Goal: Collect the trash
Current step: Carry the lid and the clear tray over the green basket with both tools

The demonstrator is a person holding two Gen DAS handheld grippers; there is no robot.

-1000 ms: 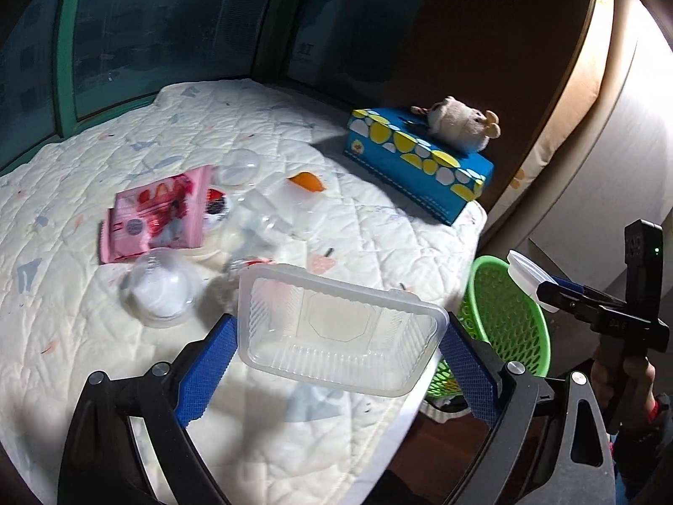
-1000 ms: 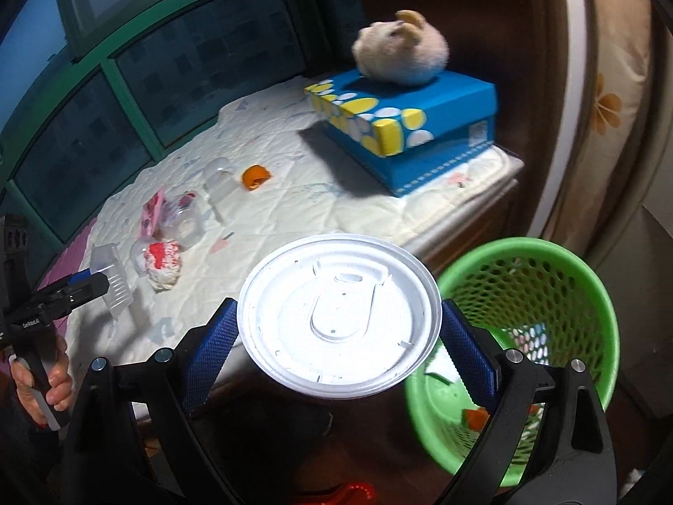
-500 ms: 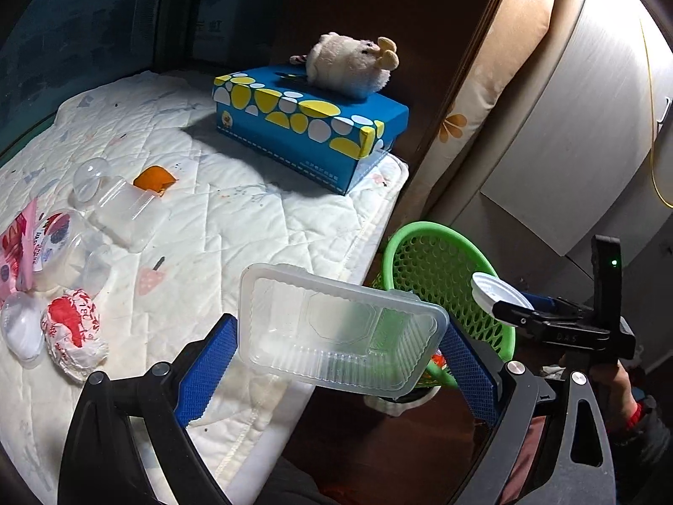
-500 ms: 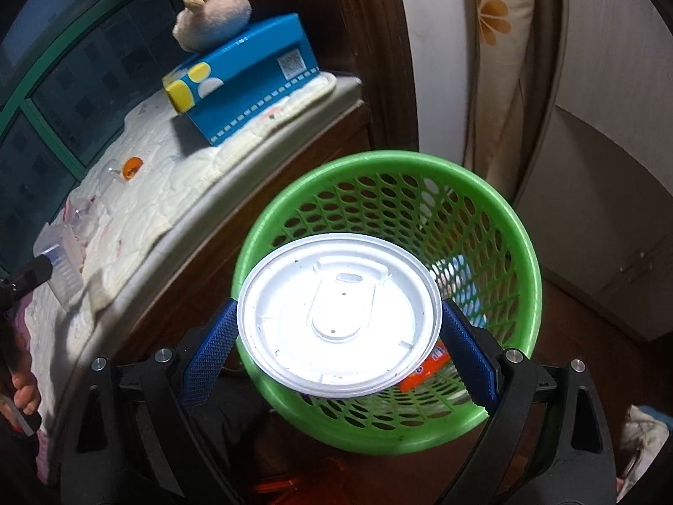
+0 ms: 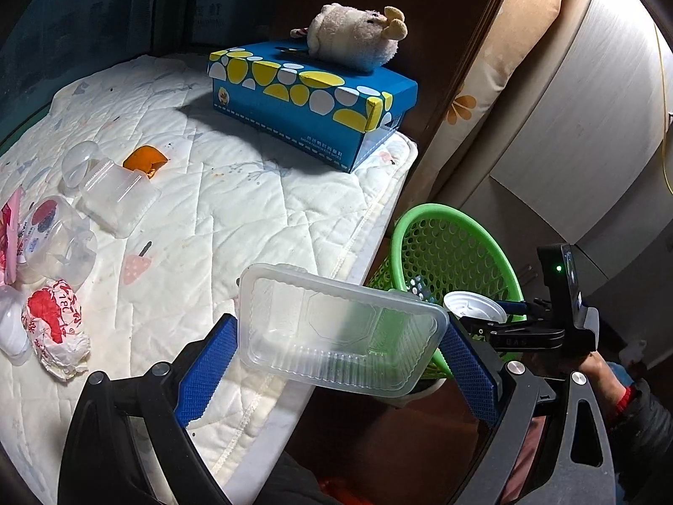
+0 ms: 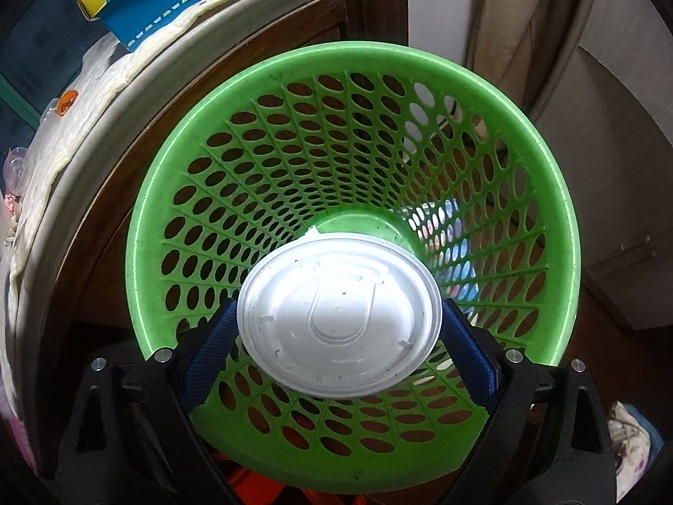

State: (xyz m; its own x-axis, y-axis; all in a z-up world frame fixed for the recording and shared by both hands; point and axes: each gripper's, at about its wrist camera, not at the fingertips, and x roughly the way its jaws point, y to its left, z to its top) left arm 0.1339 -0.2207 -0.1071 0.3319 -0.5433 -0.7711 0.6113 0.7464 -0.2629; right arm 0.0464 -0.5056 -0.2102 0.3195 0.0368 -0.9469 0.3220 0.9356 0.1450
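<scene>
Quilted white mattress (image 5: 260, 210) fills the left part of the left wrist view, with wooden cabinet fronts behind it. At the 5 o'clock edge of this mattress, the left gripper (image 5: 343, 347) is clamped on a clear plastic food tray (image 5: 340, 330), its blue pads pressing both short ends. The right gripper (image 6: 338, 334) grips a white round cup lid (image 6: 338, 315) by its rim and holds it over the open mouth of the green mesh waste basket (image 6: 294, 176), which stands on the floor just beside the bed. Inside the basket some trash shows at the bottom, too hidden to name. Other trash lies on the mattress at 9 o'clock: a crumpled red-and-white wrapper (image 5: 56, 328), clear plastic cups (image 5: 63, 240), a clear container (image 5: 120, 198) and an orange peel (image 5: 145, 160). At 12 o'clock a blue box with yellow and white spots (image 5: 311, 101) carries a plush toy (image 5: 355, 38).
</scene>
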